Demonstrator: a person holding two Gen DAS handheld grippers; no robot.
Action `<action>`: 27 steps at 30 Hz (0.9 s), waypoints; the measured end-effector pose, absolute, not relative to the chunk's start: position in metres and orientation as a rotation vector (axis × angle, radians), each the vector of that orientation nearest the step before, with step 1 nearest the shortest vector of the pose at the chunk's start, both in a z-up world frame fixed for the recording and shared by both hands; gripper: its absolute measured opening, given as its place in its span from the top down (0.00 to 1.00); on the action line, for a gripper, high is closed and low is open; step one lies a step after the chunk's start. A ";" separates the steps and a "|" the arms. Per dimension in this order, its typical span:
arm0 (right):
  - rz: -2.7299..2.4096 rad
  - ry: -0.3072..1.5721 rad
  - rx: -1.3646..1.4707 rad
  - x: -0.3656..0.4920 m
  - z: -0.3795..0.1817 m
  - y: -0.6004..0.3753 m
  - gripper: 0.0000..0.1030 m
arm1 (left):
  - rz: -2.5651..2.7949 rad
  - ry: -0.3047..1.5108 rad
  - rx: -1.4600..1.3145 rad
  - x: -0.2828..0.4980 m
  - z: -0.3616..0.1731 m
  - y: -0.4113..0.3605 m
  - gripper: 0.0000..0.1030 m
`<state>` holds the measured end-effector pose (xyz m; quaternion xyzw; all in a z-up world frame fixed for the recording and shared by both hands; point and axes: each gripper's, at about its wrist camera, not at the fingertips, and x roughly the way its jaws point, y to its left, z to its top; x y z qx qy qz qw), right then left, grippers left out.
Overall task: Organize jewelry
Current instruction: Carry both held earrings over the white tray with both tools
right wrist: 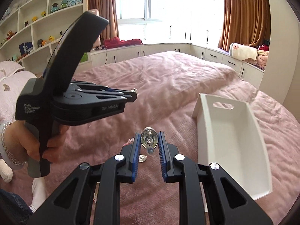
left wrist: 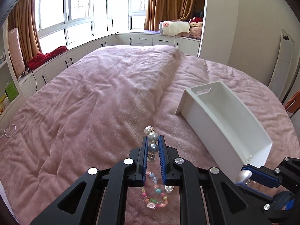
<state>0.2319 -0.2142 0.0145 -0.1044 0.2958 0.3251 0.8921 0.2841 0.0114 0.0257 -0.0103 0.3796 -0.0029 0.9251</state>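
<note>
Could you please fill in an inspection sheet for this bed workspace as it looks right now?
Surface: pink bedspread, wrinkled.
Job's things: white bin on the bed, one small bead in its corner; pearl strand in the left claw; large silver bead in the right claw; colourful bead bracelet below the left claw.
Clutter: small silvery piece on the bedspread.
Grippers: both claws shut on jewelry.
Cables: white cord loop at the bed's edge.
Surroundings: bay window, brown curtains, toy shelves.
</note>
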 end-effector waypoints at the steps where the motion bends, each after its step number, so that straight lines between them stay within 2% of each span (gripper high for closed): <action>1: 0.670 0.608 -0.213 0.233 0.018 -0.218 0.81 | -0.008 0.775 -0.020 0.286 0.028 0.008 0.84; 11: 0.594 0.565 -0.154 0.244 0.046 -0.267 0.81 | -0.050 0.764 0.025 0.304 0.042 -0.040 0.84; 27: 0.467 0.581 -0.112 0.271 0.041 -0.343 0.81 | -0.112 0.770 0.082 0.340 0.050 -0.125 0.84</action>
